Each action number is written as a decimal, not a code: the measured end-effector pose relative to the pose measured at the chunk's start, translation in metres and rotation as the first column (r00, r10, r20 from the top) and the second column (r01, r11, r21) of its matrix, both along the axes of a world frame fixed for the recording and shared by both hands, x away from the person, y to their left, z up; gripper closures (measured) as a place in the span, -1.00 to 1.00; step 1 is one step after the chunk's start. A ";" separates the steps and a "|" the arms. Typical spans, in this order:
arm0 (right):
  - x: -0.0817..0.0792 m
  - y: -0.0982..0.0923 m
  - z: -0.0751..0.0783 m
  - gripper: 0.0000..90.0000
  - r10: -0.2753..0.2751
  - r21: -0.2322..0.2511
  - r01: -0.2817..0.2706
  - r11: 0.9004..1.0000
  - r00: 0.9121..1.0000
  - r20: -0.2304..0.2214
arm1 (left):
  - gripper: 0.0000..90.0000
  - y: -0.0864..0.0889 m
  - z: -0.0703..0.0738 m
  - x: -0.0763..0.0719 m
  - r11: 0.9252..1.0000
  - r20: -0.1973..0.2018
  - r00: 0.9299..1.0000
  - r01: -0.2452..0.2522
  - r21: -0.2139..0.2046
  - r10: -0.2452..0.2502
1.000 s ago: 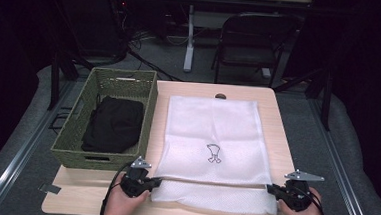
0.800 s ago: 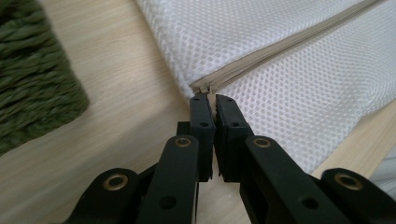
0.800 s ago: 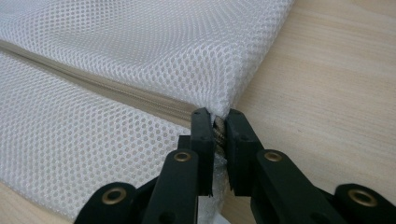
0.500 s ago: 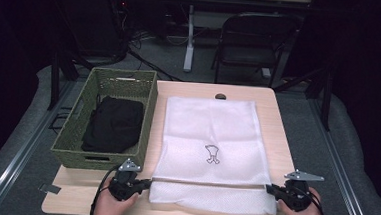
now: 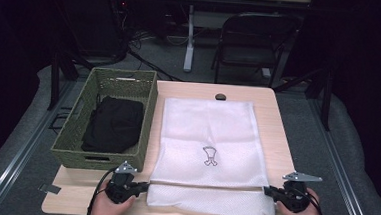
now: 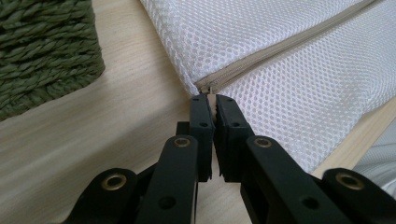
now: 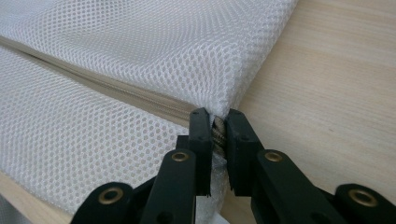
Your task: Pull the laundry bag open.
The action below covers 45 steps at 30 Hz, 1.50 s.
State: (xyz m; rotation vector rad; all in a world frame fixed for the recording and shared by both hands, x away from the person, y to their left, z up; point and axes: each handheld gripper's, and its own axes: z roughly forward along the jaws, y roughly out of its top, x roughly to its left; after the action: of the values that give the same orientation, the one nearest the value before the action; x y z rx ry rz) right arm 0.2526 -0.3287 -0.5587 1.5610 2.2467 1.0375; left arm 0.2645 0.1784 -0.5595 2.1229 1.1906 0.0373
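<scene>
A white mesh bag (image 5: 207, 133) with a small dark emblem lies flat on the wooden table (image 5: 277, 123). A beige zipper (image 5: 208, 186) runs across it near the front edge. My left gripper (image 5: 146, 187) sits at the zipper's left end. In the left gripper view it (image 6: 212, 99) is shut on the small beige zipper tab at the bag's corner (image 6: 196, 84). My right gripper (image 5: 267, 191) is at the zipper's right end. The right gripper view has it (image 7: 217, 116) shut on the zipper end at the mesh corner (image 7: 219, 93).
A green woven basket (image 5: 70, 150) stands left of the bag with a black garment (image 5: 114, 125) inside. A small dark object (image 5: 220, 96) rests near the table's far edge. A folding chair (image 5: 255, 41) and a desk leg (image 5: 189, 42) stand beyond the table.
My left gripper has shifted a little to the left with the zipper's end in its jaws. The right gripper has stayed where it was.
</scene>
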 end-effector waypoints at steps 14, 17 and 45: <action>0.000 0.003 -0.006 0.75 0.010 0.001 -0.010 1.000 0.999 -0.040 | 0.90 -0.001 -0.004 0.002 0.999 0.000 1.000 -0.007 0.032 0.007; 0.001 0.002 -0.007 0.70 0.011 0.001 -0.011 1.000 0.999 -0.040 | 0.87 -0.001 -0.005 0.002 0.999 0.002 1.000 -0.011 0.031 0.011; -0.009 -0.009 0.004 0.06 -0.025 -0.078 0.029 0.997 0.999 0.043 | 0.32 0.013 0.008 0.000 0.996 0.100 0.991 -0.091 0.017 0.089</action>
State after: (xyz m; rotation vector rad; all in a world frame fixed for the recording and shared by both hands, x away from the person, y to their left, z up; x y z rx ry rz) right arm 0.2434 -0.3377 -0.5549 1.5192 2.2047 0.9533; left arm 0.2643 0.1914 -0.5515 2.0595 1.2312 0.1951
